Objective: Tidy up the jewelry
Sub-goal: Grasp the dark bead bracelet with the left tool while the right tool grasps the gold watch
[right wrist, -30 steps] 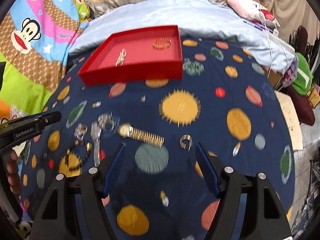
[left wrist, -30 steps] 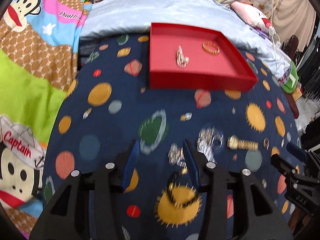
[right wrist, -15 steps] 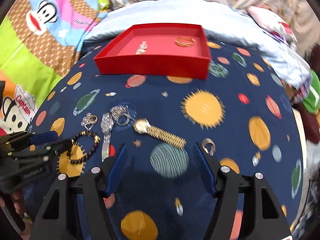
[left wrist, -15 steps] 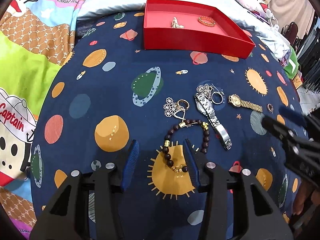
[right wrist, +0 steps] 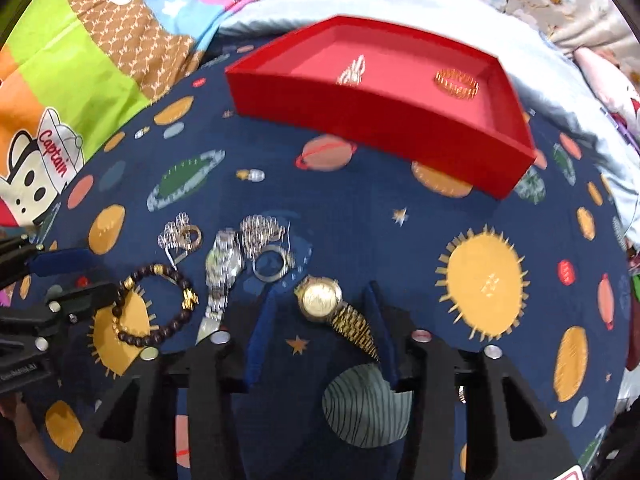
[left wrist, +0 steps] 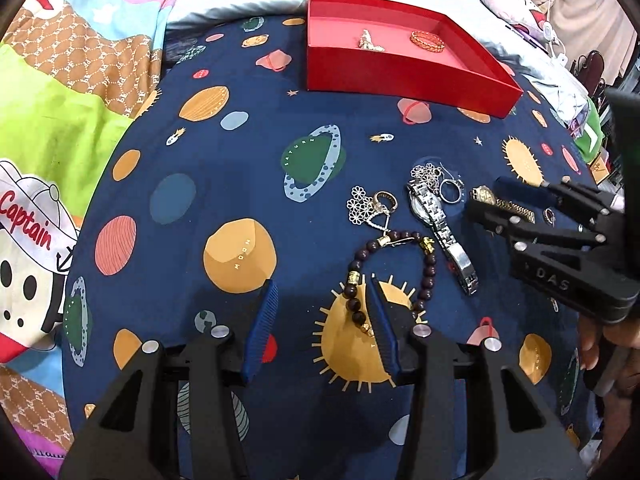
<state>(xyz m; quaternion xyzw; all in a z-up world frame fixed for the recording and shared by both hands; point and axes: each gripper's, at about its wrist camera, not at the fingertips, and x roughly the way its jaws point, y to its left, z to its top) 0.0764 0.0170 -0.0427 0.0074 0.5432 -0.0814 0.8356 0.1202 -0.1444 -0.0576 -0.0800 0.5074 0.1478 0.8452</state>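
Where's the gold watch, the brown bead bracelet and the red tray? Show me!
gold watch (right wrist: 321, 299), right wrist view, on its round dial.
brown bead bracelet (left wrist: 430, 270), left wrist view, on a bead of its right side.
red tray (left wrist: 400, 76), left wrist view, on its front wall.

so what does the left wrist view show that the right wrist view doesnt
Only the left wrist view: the right gripper from outside, jaws over the gold watch, and the left fingers astride the bead bracelet.

Only the right wrist view: the gold watch face clear between the right fingers, jaws just been closing, not yet pressing; the left gripper from outside.

Both: the red tray holding two pieces, and the silver watch.
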